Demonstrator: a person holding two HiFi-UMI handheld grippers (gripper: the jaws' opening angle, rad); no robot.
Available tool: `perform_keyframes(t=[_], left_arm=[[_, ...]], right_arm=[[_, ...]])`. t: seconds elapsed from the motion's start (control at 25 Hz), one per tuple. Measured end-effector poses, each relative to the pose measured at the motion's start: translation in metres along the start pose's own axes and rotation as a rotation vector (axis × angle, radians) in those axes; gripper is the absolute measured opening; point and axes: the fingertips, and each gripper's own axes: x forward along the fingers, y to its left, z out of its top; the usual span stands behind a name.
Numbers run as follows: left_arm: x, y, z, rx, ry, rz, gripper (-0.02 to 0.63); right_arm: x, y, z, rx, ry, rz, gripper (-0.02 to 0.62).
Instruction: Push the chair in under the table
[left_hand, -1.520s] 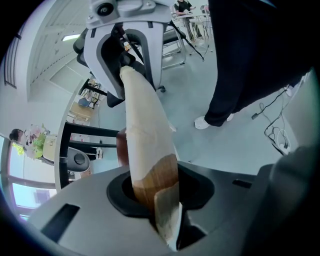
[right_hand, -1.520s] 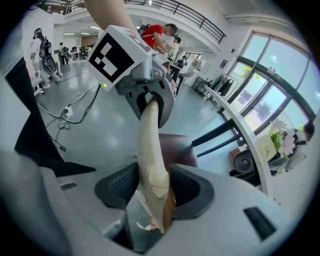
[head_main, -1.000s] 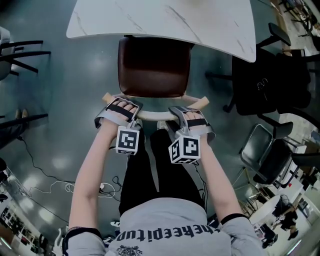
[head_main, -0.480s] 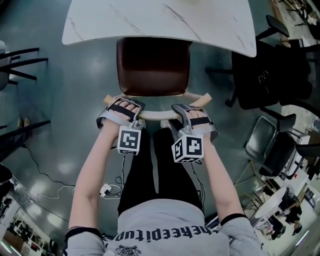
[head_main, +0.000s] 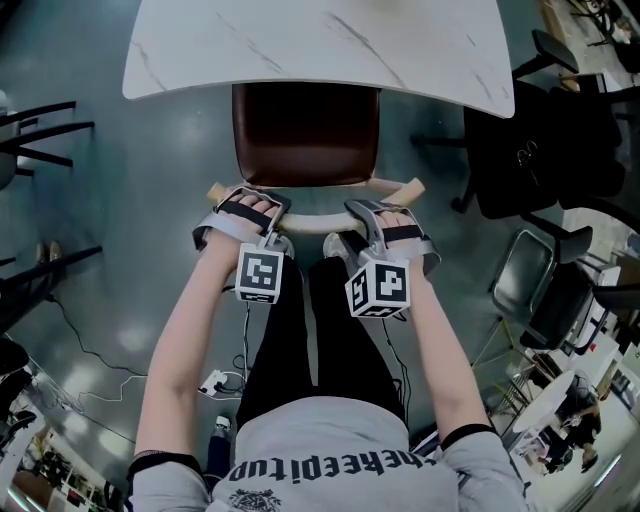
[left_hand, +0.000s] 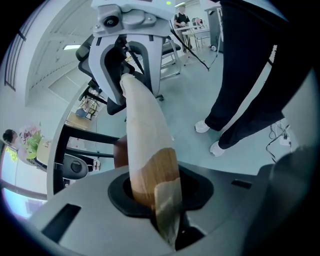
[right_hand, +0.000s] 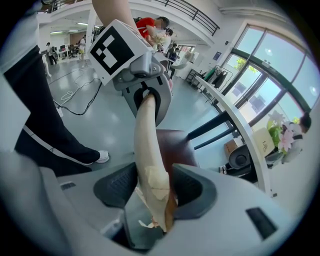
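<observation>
Your left claw is clenched on the chair backrest rail. Your right claw stands released around it, near the tabletop edge.

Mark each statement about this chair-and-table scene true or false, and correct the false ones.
1. The chair seat lies partly under the white table. True.
2. The backrest runs between the tongs of both the left gripper and the right gripper. True.
3. The seat is bright blue. False: it is dark brown.
4. The right gripper rests on the tabletop. False: it is at the backrest, short of the table.
</observation>
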Motion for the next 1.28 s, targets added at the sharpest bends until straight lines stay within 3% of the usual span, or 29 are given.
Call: perform_keyframes(t=[0.68, 0.96, 1.28], left_arm=[[-0.008, -0.002, 0.003, 0.009, -0.008, 0.029, 0.130], [-0.015, 0.000, 0.000, -0.029, 0.044, 0.017, 0.144], [-0.027, 0.000, -0.001, -0.077, 0.079, 0.023, 0.166]], right_arm=[[-0.005, 0.001, 0.003, 0.080, -0.007, 0.006, 0.246], [-0.021, 0.000, 0.012, 0.136, -0.022, 0.011, 0.209], [-0.052, -0.016, 0.031, 0.266, -0.114, -0.063, 0.104]])
